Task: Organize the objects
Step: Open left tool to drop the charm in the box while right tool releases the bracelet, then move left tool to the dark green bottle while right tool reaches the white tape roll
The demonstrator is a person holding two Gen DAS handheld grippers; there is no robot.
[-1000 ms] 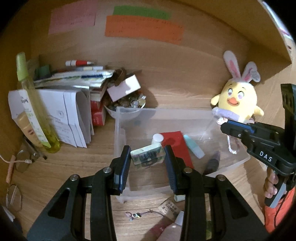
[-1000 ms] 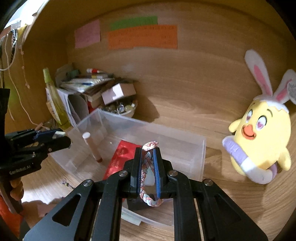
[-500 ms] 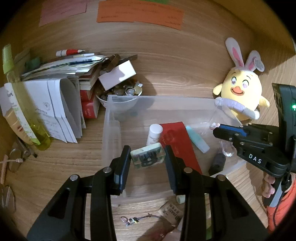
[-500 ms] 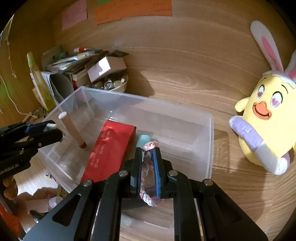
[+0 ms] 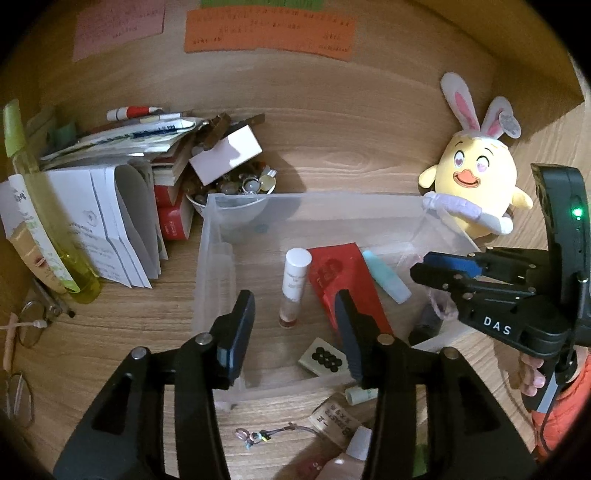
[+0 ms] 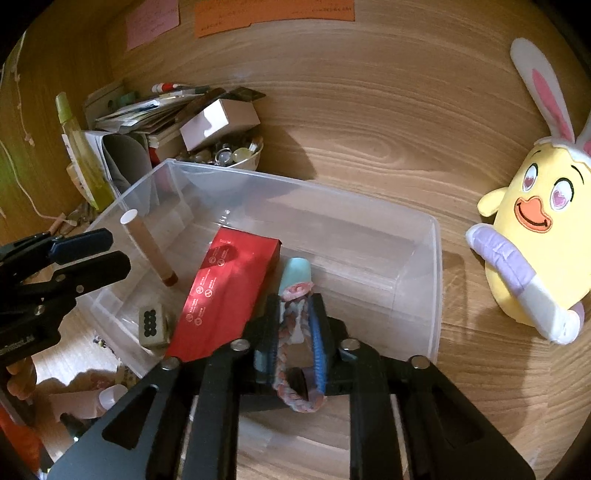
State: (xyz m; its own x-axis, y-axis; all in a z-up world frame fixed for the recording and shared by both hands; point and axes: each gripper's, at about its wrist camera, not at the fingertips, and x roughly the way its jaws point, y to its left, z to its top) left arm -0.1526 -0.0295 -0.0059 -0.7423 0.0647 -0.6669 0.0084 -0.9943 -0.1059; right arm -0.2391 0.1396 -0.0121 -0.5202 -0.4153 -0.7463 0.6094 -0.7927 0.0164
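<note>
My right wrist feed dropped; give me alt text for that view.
The right claw, jaws opening, hangs over a clear plastic bin with a braided loop between its fingers. The bin holds a red box, teal tube, white tube and tile; a chick plush sits right.

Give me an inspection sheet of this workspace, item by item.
Surface: wooden desk.
Job's things: clear bin holding red box, white tube, teal tube, tile.
Clutter: papers, bowl of trinkets, yellow bottle, plush chick, glasses.
Grippers: left gripper opening, jaws empty over bin; right gripper opening, braided band between jaws.
Cables: white cord at the left edge.
Surroundings: paper notes on the wall.
</note>
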